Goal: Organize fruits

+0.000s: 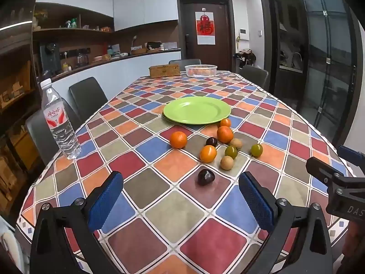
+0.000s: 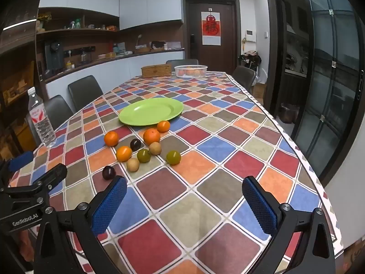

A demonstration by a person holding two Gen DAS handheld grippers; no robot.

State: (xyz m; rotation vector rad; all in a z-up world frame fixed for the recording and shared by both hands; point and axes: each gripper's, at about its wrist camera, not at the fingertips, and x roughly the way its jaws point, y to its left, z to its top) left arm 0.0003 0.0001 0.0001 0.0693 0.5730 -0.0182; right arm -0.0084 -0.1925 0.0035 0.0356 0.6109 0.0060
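An empty green plate (image 1: 196, 109) (image 2: 151, 111) lies mid-table on the chequered cloth. In front of it sits a loose cluster of fruits: several oranges (image 1: 178, 139) (image 2: 151, 136), two green fruits (image 1: 256, 150) (image 2: 173, 157), two tan ones (image 1: 226, 162) (image 2: 132, 164), and two dark plums, the nearer plum (image 1: 205, 177) (image 2: 108, 172) lying apart at the front. My left gripper (image 1: 180, 196) stands open just short of that plum, nothing between its blue pads. My right gripper (image 2: 184, 202) is open too, over bare cloth to the right of the fruit.
A water bottle (image 1: 59, 123) (image 2: 41, 121) stands at the table's left edge. A white basket (image 1: 200, 70) holding oranges and a wicker box (image 1: 164, 70) sit at the far end. Dark chairs (image 1: 87, 97) line the left side and far end.
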